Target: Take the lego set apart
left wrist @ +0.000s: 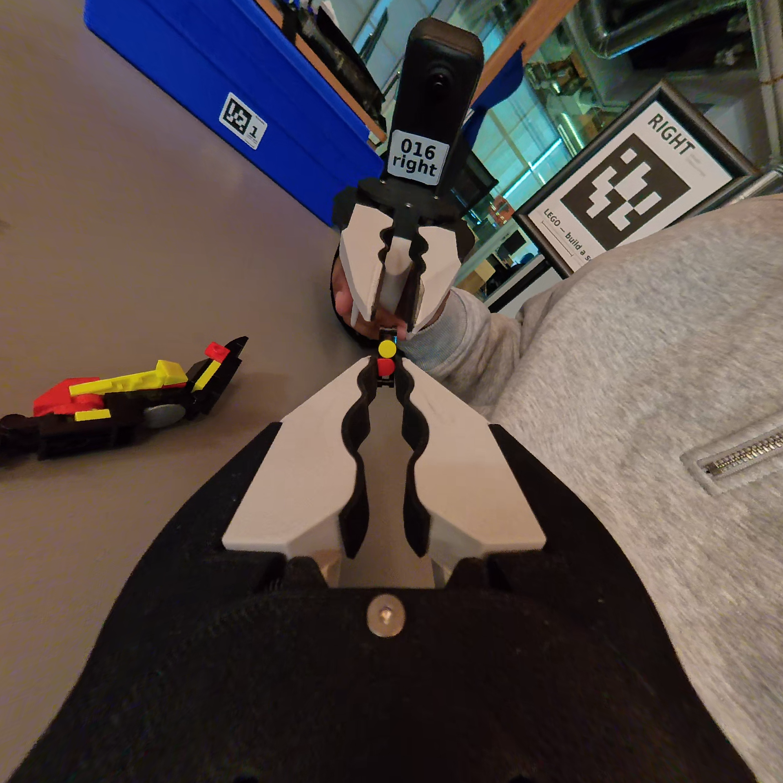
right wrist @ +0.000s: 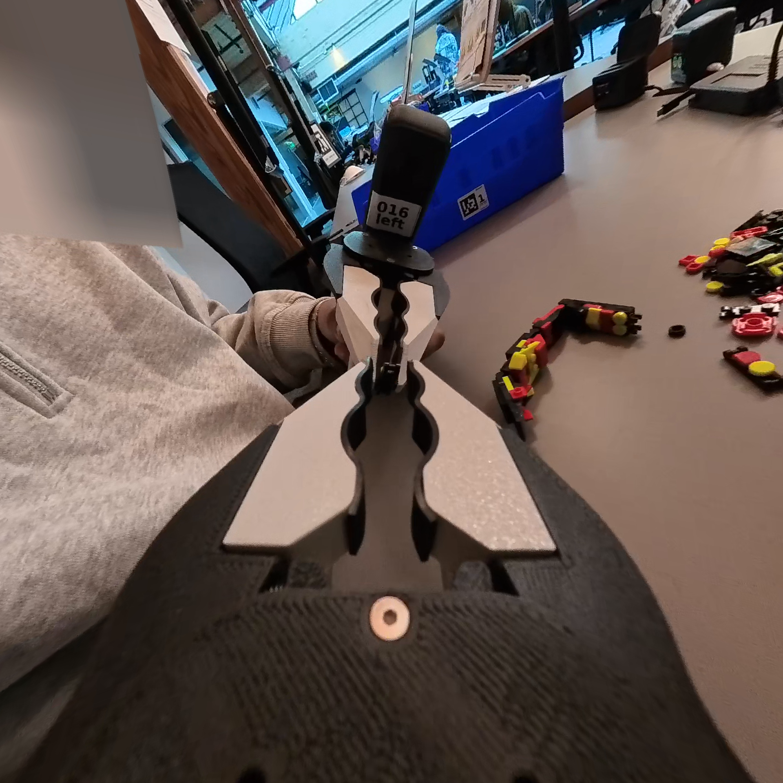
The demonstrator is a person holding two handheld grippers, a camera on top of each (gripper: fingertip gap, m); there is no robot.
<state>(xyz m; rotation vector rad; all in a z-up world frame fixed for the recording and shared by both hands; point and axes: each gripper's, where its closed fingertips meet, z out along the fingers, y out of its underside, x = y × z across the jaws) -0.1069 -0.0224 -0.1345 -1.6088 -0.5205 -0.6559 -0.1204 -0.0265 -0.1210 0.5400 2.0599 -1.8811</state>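
You've got both grippers meeting tip to tip above the grey table point(right wrist: 593, 487), and a small black lego piece point(left wrist: 386, 366) with a yellow round stud and a red one on it is caught between them. Your left gripper point(left wrist: 385, 373) has its jaws pinched in on the near end of that piece, the red stud sitting right in the gap at the fingertips. Your right gripper point(right wrist: 386, 383) pinches the far end of the same piece, jaws drawn close around it; from the right wrist view only a dark sliver of it shows between the tips. Take the blue bin point(right wrist: 500, 169) as your landmark: the held piece hangs well in front of it, close to your grey sweatshirt point(right wrist: 106, 381). The rest of the lego model point(right wrist: 546, 360), a long black, red and yellow build, lies on the table in front of the bin, apart from both grippers. A loose pile of pieces point(right wrist: 745, 271) lies beyond the model.
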